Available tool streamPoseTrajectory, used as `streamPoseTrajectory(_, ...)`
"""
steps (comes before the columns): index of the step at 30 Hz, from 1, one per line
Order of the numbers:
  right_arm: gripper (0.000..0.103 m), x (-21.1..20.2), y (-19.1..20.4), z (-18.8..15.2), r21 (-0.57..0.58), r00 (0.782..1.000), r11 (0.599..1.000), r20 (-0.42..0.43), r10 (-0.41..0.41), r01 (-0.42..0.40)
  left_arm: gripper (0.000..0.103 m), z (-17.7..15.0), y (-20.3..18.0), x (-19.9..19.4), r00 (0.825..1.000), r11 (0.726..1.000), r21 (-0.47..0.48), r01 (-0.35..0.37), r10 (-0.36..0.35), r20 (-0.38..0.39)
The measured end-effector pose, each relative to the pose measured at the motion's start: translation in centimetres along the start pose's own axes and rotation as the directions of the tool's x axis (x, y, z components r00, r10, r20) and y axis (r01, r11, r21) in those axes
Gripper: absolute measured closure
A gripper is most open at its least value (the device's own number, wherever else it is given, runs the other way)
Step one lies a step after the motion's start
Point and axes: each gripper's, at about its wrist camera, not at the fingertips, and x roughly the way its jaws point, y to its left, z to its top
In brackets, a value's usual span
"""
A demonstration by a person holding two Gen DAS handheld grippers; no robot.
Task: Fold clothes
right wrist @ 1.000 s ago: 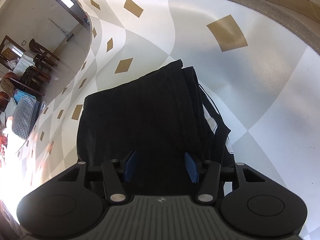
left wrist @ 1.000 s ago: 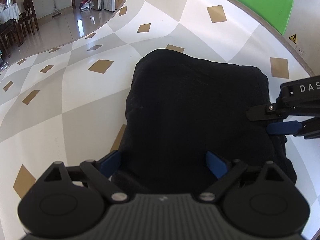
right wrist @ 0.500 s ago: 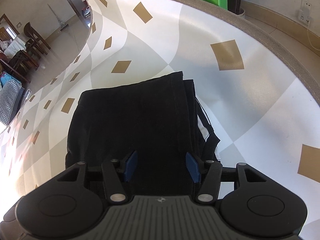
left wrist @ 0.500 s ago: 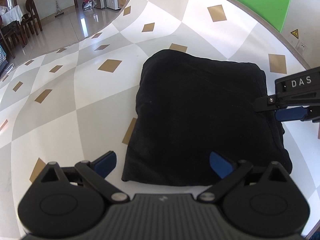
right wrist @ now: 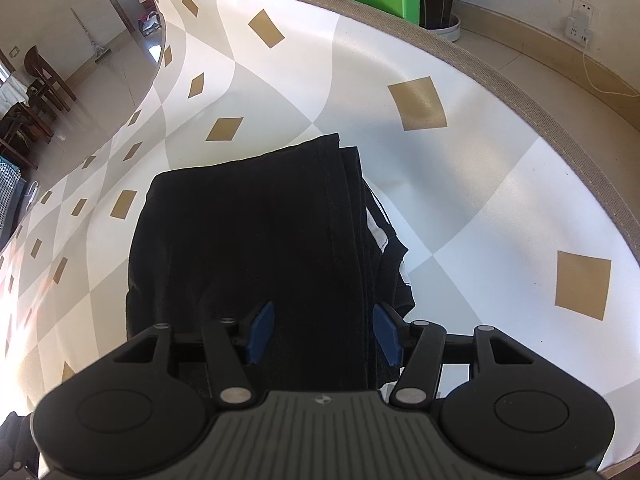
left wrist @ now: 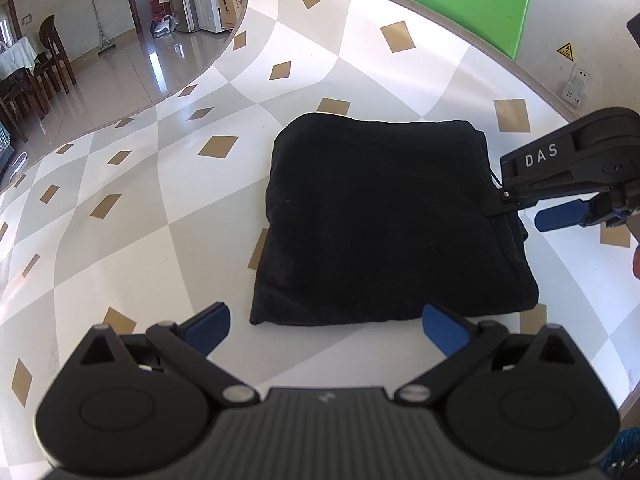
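Left wrist view puts the black garment (left wrist: 376, 220) in the middle of my table (left wrist: 132, 240): a soft, matte, thick fabric folded into a plump, rounded rectangle, its near edge lying just ahead of my left tool (left wrist: 326, 326). That tool's jaws are opening, already spread wide, and nothing sits between its blue pads (left wrist: 442, 330); they hang over bare tabletop, clear of the cloth. At the garment's right edge, several stacked layers show as parallel ridges, and there my right tool (left wrist: 532, 210) reaches in from the side, black-linked, with white lettering on its arm.

From the right wrist camera, the same garment (right wrist: 248, 248) fills the lower centre, its folded layers fanned along the right side with a sliver of white lining peeking out. My right tool (right wrist: 324, 334) hovers above it, blue pads (right wrist: 262, 330) partway apart and pressing on nothing, the cloth lying below them.

The table covering is smooth and slightly glossy, printed in white and grey curved checks with tan diamonds (right wrist: 418, 104), bound with a woven beige trim at the rim. Beyond stands a flat bright green board (left wrist: 444, 0).
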Motion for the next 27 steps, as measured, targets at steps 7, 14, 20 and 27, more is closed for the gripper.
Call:
streamPoseTrajectory(7, 0.047, -1.4, 0.4, -0.9, -0.004, 1.0, 1.0, -0.002, -0.023, 0.023, 0.0, -1.0, -0.1, -2.1, 1.0, 1.0, 0.016, -0.006, 0.006, 0.004)
streamPoseTrajectory(14, 0.047, -2.2, 1.0, -1.9, -0.017, 1.0, 1.0, -0.012, -0.022, 0.022, 0.0, -2.2, 0.3, -3.8, 1.0, 1.0, 0.007, -0.009, 0.009, -0.006)
streamPoseTrajectory(20, 0.047, -3.0, 0.9, -2.6, 0.001, 1.0, 1.0, -0.006, -0.009, 0.009, 0.0, -3.0, 0.2, -4.7, 1.0, 1.0, 0.017, -0.023, 0.023, -0.01)
streamPoseTrajectory(27, 0.047, -3.6, 0.9, -3.3, 0.01, 1.0, 1.0, -0.009, -0.011, 0.011, 0.0, -3.7, 0.1, -5.8, 1.0, 1.0, 0.019, -0.022, 0.023, -0.015)
